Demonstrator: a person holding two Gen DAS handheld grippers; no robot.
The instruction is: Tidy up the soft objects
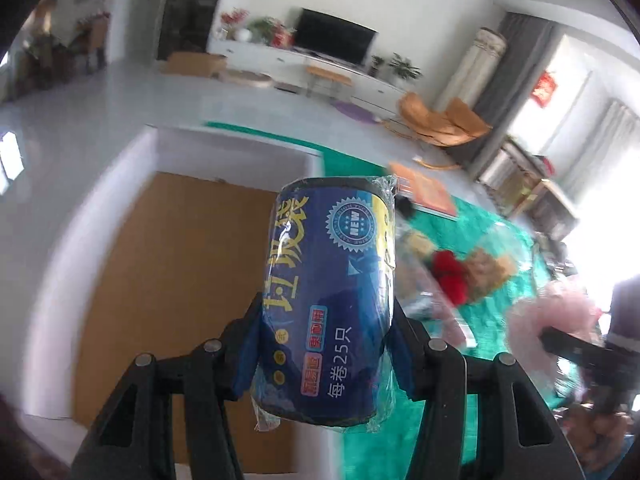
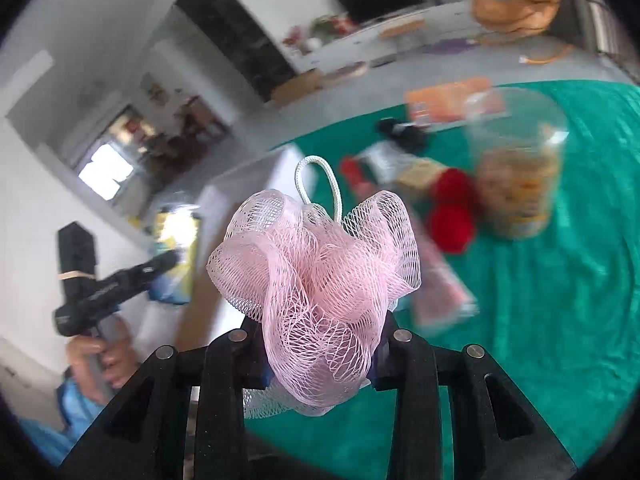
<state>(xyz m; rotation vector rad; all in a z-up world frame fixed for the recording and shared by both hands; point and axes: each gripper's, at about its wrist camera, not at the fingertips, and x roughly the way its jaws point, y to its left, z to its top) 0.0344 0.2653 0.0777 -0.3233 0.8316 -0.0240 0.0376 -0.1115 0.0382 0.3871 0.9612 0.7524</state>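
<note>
Now both hands are carrying: the left gripper (image 1: 326,344) is clamped on a blue roll of bags (image 1: 332,300) in clear wrap, and the right gripper (image 2: 320,354) is clamped on a pink mesh sponge (image 2: 316,280), both held in the air above the green cloth (image 2: 560,320). A cardboard box (image 1: 168,280) lies below the roll. More things remain on the cloth, among them a red ball of yarn (image 2: 452,216) and a clear jar (image 2: 520,176). Next, I judge, each load needs lowering into the box before the fingers part.
</note>
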